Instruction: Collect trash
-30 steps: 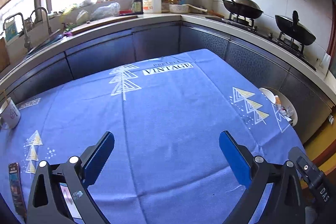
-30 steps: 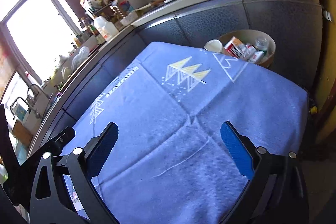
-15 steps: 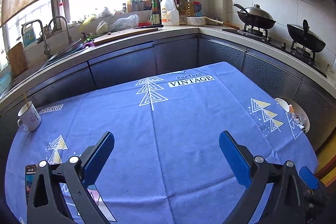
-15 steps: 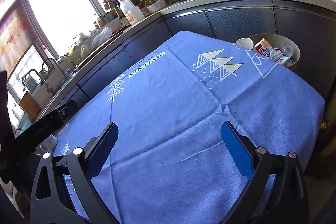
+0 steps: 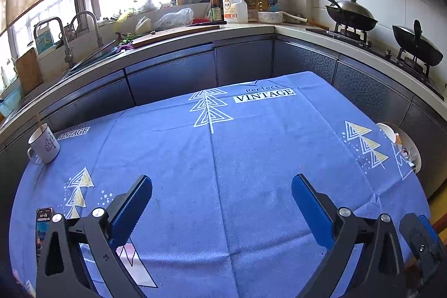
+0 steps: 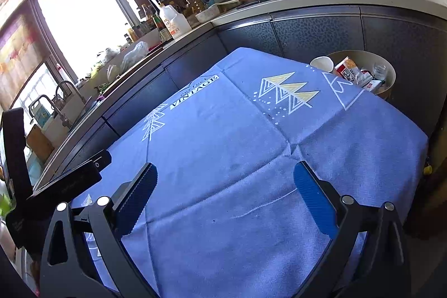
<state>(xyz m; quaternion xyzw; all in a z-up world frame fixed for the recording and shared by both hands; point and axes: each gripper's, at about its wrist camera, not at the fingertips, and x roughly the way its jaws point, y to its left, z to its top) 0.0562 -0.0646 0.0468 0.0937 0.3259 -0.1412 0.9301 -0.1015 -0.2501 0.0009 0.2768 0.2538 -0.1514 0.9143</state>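
A round trash bin stands on the floor past the table's far right corner. It holds a paper cup, cartons and a plastic bottle. It also shows in the left wrist view at the right edge. My left gripper is open and empty above the blue tablecloth. My right gripper is open and empty above the same cloth, well short of the bin.
A white mug with a stick stands at the table's far left corner. A phone lies at the near left edge. Dark cabinets and a counter with sink, bottles and two woks ring the table.
Both grippers have pulled back and tilted up, so more of the table, the mug and the counter show. Both stay open and empty.
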